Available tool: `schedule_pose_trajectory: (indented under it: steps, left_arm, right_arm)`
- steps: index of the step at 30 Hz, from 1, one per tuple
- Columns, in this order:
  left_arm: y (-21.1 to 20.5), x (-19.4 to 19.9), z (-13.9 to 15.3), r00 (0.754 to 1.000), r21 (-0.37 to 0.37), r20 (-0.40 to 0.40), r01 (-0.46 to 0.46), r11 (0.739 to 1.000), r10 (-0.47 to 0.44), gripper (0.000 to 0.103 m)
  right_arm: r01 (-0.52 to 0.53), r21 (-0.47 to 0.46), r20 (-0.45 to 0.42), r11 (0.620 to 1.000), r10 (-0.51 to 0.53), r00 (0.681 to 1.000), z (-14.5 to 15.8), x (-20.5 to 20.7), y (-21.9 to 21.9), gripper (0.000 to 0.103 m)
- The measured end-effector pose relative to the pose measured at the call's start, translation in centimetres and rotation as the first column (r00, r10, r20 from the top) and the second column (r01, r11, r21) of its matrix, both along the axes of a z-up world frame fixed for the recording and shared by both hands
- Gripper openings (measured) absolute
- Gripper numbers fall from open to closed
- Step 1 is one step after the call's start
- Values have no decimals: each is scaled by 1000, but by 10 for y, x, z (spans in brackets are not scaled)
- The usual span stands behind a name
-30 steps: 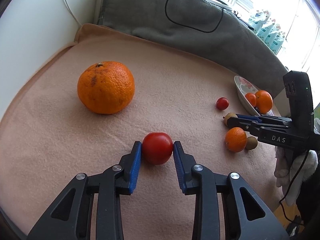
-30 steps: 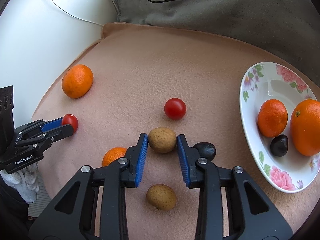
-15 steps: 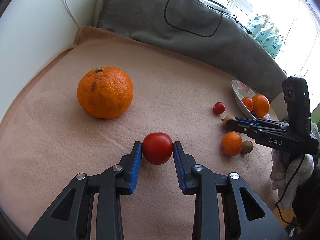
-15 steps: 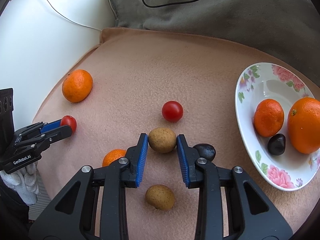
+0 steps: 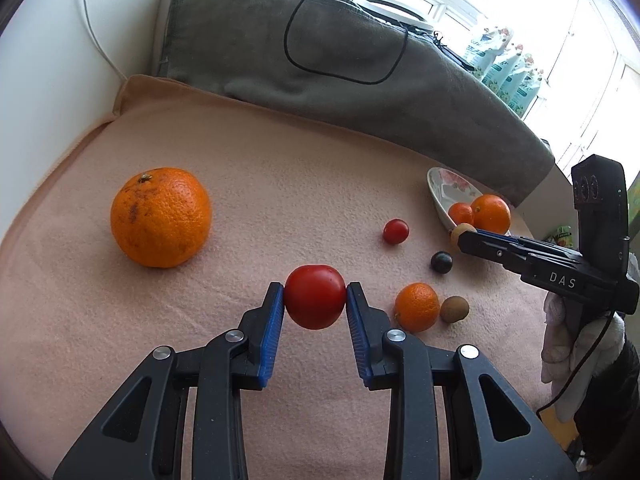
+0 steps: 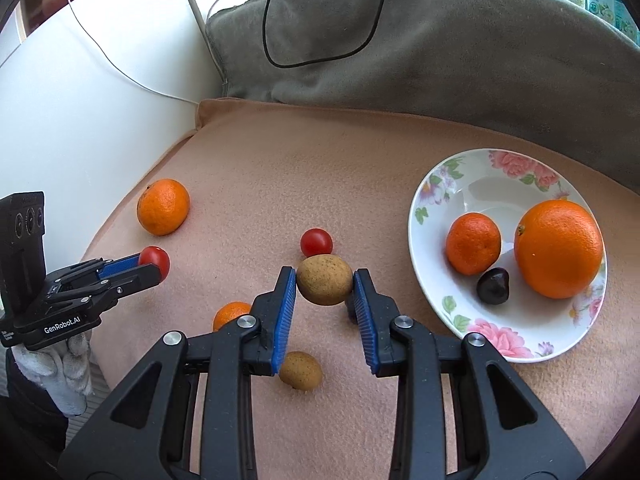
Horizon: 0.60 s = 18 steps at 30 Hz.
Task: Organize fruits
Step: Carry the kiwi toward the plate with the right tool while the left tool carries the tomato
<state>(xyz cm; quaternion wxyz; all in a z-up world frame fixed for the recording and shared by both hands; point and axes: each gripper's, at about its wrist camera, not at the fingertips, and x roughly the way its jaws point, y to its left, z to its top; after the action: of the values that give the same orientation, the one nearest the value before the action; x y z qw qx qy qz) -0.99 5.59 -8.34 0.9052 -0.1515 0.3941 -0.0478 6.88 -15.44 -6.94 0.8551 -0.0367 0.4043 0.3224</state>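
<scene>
Red tomato point(image 5: 315, 297), brown kiwi point(image 6: 325, 285) lifted; oranges on plate point(image 6: 436, 184).

tomato point(image 5: 315, 297): red
held kiwi point(image 6: 325, 285): brown, speckled
plate point(image 6: 472, 184): white, pink floral rim
blanket point(image 6: 320, 168): peach
cushion point(image 6: 440, 40): grey
gripper pads point(image 5: 273, 328): blue; bodies black

Grey blanket point(image 6: 440, 40), black cable point(image 6: 320, 20)
</scene>
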Motion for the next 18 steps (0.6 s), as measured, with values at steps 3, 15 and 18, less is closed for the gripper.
schedule_pose_trajectory:
  steps: [3,15,18]
  left_arm:
    - [-13,6,5,999,0,13,32,999,-32,30]
    - [-72,35,21,983,-8,60,177,984,-176,30]
    - [-88,43,22,975,-3,64,215,977,-214,30]
  right_arm:
    - [26,15,18,1000,-26,999,9,-1,-13,31]
    - [146,60,76,987,-151,986,37,9,-68,31]
    - [168,70,81,983,-174,982,41,15,-81,31]
